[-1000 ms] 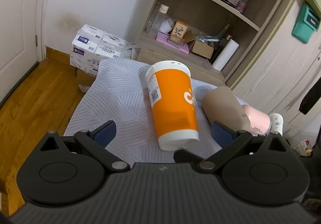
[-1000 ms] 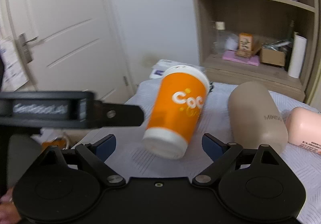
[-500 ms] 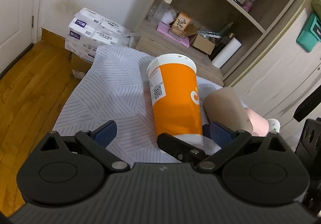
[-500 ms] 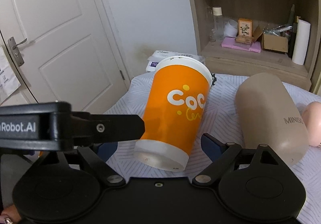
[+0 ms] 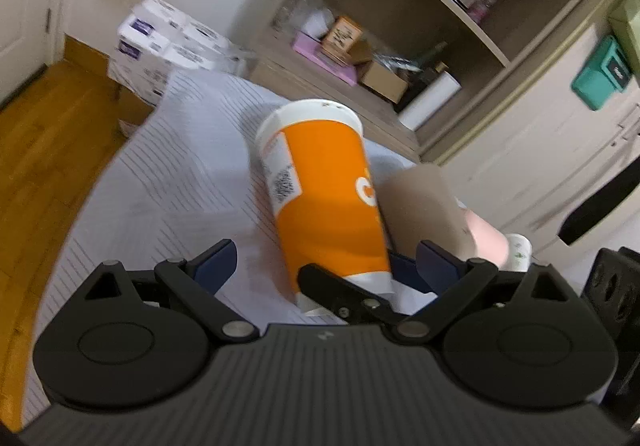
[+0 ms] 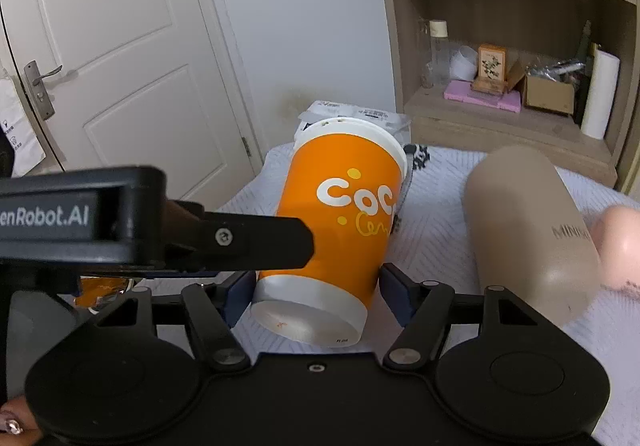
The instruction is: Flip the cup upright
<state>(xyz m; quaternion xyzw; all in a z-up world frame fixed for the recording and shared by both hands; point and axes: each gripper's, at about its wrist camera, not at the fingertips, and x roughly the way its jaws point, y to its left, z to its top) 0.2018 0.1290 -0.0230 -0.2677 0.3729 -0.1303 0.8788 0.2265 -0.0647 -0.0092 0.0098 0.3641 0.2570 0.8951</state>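
An orange paper cup [image 5: 324, 202] with white rims lies tilted on the white patterned cloth [image 5: 180, 166], base toward me and mouth away. In the right wrist view the cup [image 6: 340, 222] sits between my right gripper's [image 6: 316, 290] blue pads [image 6: 394, 292], base end nearest; the jaws stand close to its sides, and contact is unclear. My left gripper [image 5: 324, 258] is open, with the cup's base between its fingers. The right gripper's finger crosses under the cup base in the left wrist view, and the left gripper's body [image 6: 120, 222] crosses the right wrist view.
A tan bottle [image 6: 528, 230] and a pink bottle [image 6: 618, 242] lie on the cloth right of the cup. A wooden shelf unit [image 6: 512, 58] stands behind. A white door [image 6: 100, 46] and packs of tissue [image 5: 172, 42] are at the left.
My right gripper has moved in around the cup's base and its jaws have narrowed. The left gripper has come closer beside it. The cup stays tilted on the cloth.
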